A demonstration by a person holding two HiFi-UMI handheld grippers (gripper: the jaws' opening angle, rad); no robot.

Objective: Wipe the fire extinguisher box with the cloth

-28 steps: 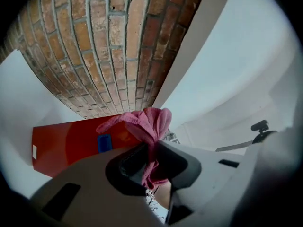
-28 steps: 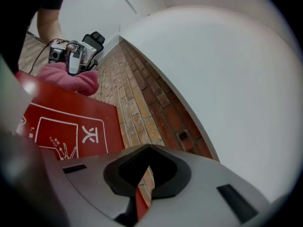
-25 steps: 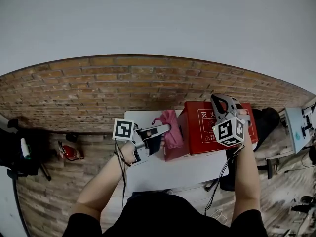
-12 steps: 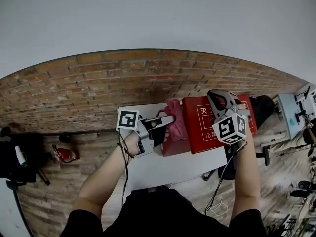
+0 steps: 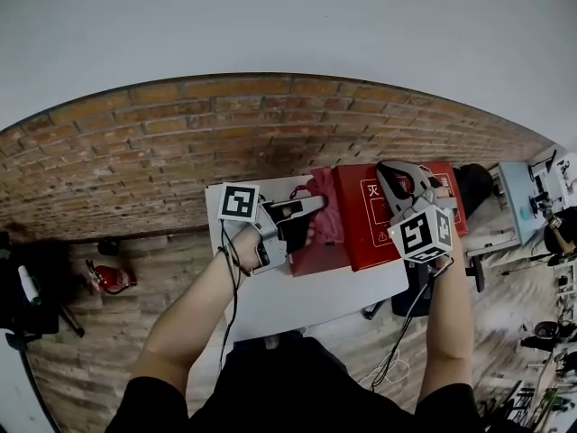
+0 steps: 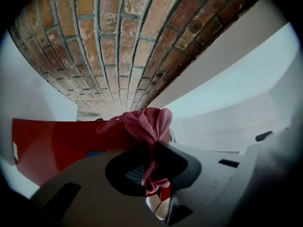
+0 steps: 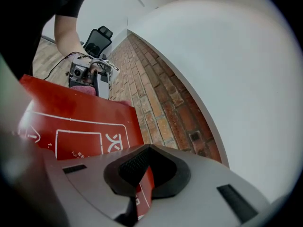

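Fire extinguisher box [image 5: 361, 242] sat on the table [image 5: 306, 300], head view, lettering half hidden by my right gripper [image 5: 397, 177]. Left gripper view: left gripper [image 6: 147, 167] pinched the pink cloth [image 6: 149, 122] beside it. Right gripper view: jaws clamped its edge; I read "灭".

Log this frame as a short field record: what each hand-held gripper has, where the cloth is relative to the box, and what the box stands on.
left hand-held gripper: shut on the pink cloth, which bunches out past the jaws
right hand-held gripper: jaws closed on an edge of the red fire extinguisher box
cloth position: at the box's left end in the head view
support: box stands on a white table
setting: brick paving around the table
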